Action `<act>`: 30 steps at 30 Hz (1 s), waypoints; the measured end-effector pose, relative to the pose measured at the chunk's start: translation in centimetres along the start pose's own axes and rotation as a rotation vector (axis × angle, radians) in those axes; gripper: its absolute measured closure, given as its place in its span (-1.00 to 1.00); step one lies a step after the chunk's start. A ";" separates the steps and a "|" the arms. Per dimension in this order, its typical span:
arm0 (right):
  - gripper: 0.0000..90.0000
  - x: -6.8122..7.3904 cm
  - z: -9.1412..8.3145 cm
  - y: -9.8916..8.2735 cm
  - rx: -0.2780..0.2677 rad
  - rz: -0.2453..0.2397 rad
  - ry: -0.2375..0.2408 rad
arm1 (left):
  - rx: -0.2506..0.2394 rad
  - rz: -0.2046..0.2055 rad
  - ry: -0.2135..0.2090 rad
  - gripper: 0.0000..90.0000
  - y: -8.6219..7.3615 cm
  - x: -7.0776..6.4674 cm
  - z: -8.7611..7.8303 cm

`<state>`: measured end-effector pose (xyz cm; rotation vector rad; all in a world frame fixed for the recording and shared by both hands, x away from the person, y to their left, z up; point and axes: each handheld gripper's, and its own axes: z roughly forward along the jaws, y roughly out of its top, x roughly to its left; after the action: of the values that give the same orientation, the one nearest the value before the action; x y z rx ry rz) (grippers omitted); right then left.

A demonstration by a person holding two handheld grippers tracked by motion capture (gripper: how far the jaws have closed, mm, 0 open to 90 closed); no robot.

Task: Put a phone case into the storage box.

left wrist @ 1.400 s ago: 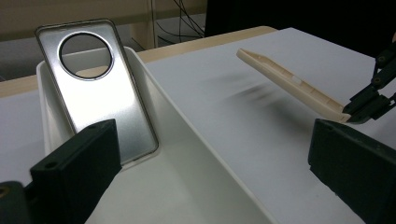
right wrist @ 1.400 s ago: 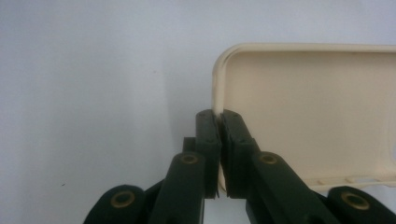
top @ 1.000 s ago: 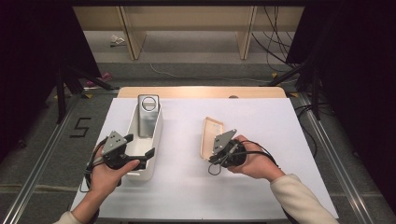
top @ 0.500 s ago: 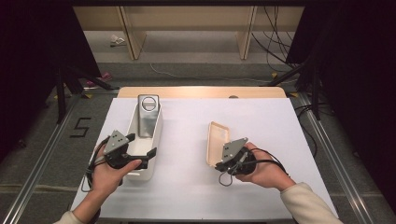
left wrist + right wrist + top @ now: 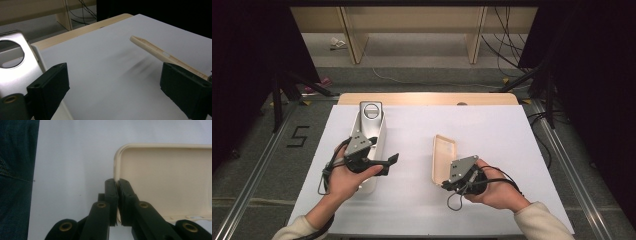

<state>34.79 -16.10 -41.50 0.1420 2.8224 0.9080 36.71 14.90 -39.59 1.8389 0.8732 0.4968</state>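
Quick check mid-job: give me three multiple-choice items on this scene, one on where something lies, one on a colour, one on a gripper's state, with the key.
1. Where does the silver phone lie?
A. In the white tray on the table's left half
B. On the floor
C. Under the cream case

2. What colour is the phone case?
A. Blue
B. Cream
C. Black

3. How does the right gripper stand?
A. Wide open above the case
B. Shut on nothing
C. Shut on the case's rim

Key: 1 A, the high view shows the phone at the tray's far end. 2 B, the right gripper view shows a cream shell. 3 C, the right gripper view shows both jaws pinching the rim.
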 end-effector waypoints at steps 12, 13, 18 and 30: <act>0.94 0.5 0.0 0.3 -0.002 -0.016 0.003 | 0.122 0.035 -0.096 -0.65 3.5 -3.0 6.2; 0.94 0.5 0.0 0.3 -0.001 -0.016 0.001 | 0.139 0.024 -0.098 -0.64 3.6 -3.0 6.8; 0.94 0.6 0.0 0.5 -0.007 -0.025 0.000 | 0.201 -0.030 -0.114 -0.50 4.2 -3.2 9.3; 0.94 0.8 -0.2 0.8 -0.015 -0.035 -0.008 | 0.320 -0.154 -0.103 -0.15 4.3 -2.8 12.4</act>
<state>33.98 -15.47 -40.95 0.0940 2.8013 0.9193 44.74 4.17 -40.75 2.0440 1.0612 0.1694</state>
